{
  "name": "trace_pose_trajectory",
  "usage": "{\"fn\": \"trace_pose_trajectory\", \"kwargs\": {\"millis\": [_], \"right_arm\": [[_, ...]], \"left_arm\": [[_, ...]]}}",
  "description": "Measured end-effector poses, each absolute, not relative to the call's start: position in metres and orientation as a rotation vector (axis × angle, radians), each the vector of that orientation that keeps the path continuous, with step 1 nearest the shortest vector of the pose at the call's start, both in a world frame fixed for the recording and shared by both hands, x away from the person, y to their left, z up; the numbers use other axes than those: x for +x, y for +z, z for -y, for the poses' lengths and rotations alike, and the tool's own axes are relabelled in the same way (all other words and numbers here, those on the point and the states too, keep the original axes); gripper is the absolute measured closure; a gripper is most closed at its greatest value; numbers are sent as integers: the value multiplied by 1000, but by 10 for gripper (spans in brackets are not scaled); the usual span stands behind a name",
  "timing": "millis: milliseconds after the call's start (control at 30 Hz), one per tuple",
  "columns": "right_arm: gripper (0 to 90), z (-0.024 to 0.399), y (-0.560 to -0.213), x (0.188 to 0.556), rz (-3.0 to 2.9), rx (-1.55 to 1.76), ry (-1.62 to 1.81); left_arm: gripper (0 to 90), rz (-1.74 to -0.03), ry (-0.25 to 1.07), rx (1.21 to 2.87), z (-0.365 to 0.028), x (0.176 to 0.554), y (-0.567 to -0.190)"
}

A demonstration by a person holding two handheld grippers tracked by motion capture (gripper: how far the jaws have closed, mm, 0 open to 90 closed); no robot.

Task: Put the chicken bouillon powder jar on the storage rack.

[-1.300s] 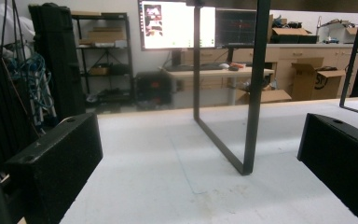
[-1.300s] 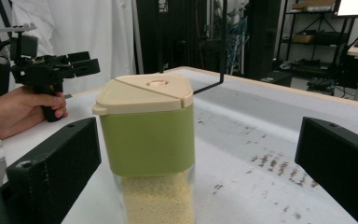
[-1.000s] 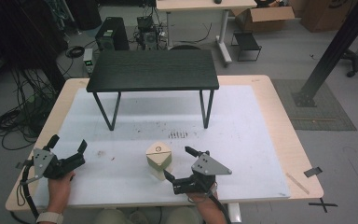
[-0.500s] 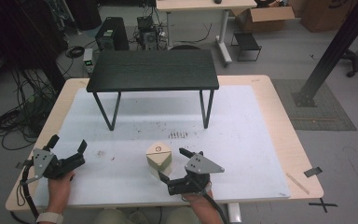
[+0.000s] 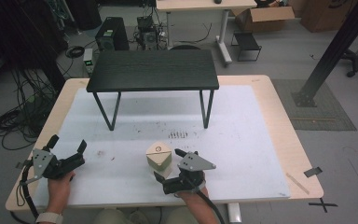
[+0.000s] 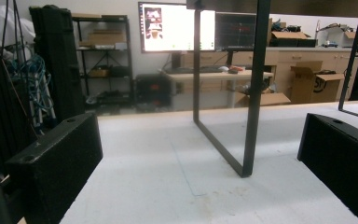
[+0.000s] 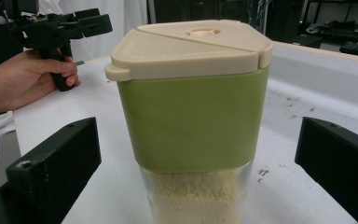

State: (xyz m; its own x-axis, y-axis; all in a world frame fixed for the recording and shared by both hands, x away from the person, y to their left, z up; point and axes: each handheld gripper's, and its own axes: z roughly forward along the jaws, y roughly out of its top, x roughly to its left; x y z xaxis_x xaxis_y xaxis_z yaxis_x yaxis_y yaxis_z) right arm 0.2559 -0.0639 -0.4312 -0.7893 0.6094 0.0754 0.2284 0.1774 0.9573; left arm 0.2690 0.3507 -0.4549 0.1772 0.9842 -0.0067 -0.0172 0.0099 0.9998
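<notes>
Right hand-held gripper (image 5: 170,169) is sitting w/ jaws spread wide, holding nothing. The lidded container (image 5: 159,157), green band, beige lid, pale grains in the clear bottom part, is standing upright on the tabletop (image 5: 242,140) straight ahead of it, just beyond the jaw tips. In the right gripper view the container (image 7: 193,121) is lining up btwn the two black jaws, centred, not touching either; gaps on both sides look about even. Its long axis is running vertical, so the jaws are facing its flat sides square-on, roughly at the green band.

Left hand-held gripper (image 5: 67,151) is also gaping open & empty, well apart from the container, off to its far side; it's pointing toward the small black table (image 5: 153,70), whose leg (image 6: 249,116) is standing ahead of its jaws.

Judgement: right is clearly the nearer one; next move is prob. a short straight push fwd, then closing on the container.
</notes>
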Motion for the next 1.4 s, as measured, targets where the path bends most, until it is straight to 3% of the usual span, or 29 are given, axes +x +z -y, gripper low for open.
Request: {"fn": "trace_pose_trajectory", "kwargs": {"millis": [900, 1400], "right_arm": [[0, 40, -437, 269, -2200, 812, 1555], [74, 35, -440, 272, -2215, 842, 1524]], "left_arm": [[2, -1064, 1075, 1251, -352, 268, -455], [2, -1061, 1074, 1246, -353, 267, -455]]}}
